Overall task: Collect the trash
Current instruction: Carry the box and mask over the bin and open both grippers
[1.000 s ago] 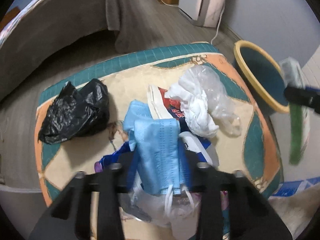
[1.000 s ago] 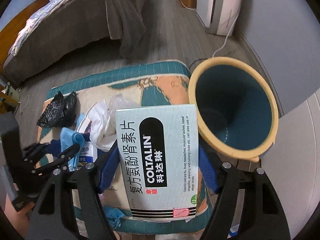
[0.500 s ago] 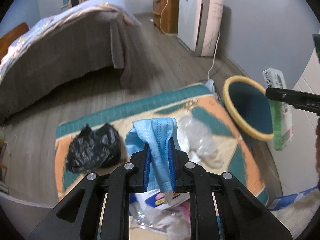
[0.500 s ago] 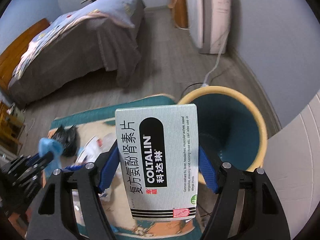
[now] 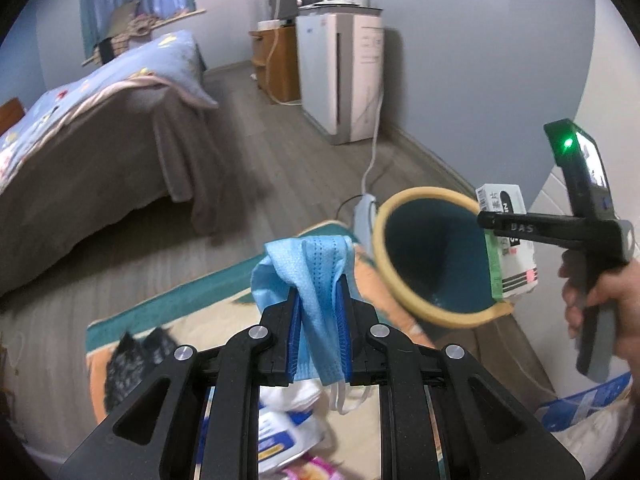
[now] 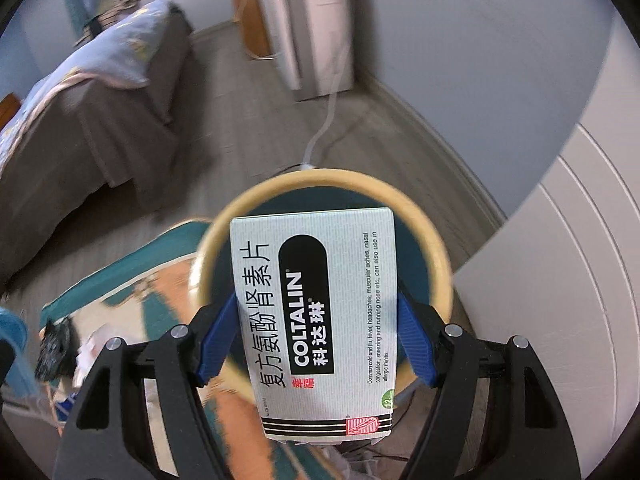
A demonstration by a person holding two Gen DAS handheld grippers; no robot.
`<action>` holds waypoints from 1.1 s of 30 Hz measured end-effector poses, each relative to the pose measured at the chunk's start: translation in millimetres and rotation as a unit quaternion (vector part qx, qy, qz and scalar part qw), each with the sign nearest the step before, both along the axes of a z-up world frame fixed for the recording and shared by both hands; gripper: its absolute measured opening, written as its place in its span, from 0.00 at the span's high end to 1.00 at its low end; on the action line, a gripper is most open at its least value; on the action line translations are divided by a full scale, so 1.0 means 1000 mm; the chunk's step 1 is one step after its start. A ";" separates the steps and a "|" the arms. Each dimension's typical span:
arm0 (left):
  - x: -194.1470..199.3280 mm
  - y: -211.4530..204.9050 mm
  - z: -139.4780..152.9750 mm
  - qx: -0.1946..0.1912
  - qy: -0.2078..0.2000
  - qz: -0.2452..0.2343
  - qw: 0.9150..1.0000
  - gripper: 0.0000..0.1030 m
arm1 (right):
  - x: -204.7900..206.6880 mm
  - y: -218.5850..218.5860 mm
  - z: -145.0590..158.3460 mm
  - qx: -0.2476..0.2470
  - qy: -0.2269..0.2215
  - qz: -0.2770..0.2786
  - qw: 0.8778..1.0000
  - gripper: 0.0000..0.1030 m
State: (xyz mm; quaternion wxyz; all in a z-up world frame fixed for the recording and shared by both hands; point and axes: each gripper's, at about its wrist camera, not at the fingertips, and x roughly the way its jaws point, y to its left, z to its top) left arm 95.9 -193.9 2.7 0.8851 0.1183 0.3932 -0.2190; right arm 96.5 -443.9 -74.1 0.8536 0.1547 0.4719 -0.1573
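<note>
My left gripper (image 5: 319,304) is shut on a light blue face mask (image 5: 310,276), lifted above the rug, its ear loops dangling below. My right gripper (image 6: 318,320) is shut on a white medicine box (image 6: 316,320) printed COLTALIN, held right over the mouth of the teal bin with a yellow rim (image 6: 440,264). From the left wrist view the bin (image 5: 436,256) stands to the right of the mask, and the right gripper (image 5: 504,226) with the box (image 5: 508,204) sits over its far rim, a hand (image 5: 604,300) on the handle.
A patterned rug (image 5: 192,300) carries a black plastic bag (image 5: 132,356), white crumpled plastic (image 5: 296,396) and packaging. A bed (image 5: 80,128) stands at left, a white appliance (image 5: 344,72) with its cord at the back wall, a white cabinet (image 6: 568,264) at right.
The left gripper closed on the blue mask and raised it off the rug. The right gripper carried the box sideways until it hangs over the bin's mouth.
</note>
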 end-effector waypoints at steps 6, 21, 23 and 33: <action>0.016 -0.032 -0.020 -0.028 0.030 -0.036 0.999 0.83 | -0.001 -0.025 -0.012 -0.005 -0.006 -0.039 0.999 0.31; 0.057 -0.109 -0.033 -0.094 0.065 -0.096 0.989 0.44 | -0.006 -0.050 -0.008 0.040 -0.066 -0.086 0.993 0.11; 0.056 -0.107 -0.028 -0.091 0.054 -0.096 0.990 0.37 | -0.007 -0.052 -0.008 0.043 -0.066 -0.087 0.993 0.08; 0.031 -0.058 -0.004 -0.045 0.001 -0.061 0.997 0.09 | -0.011 -0.032 0.002 0.015 -0.045 -0.061 0.997 0.06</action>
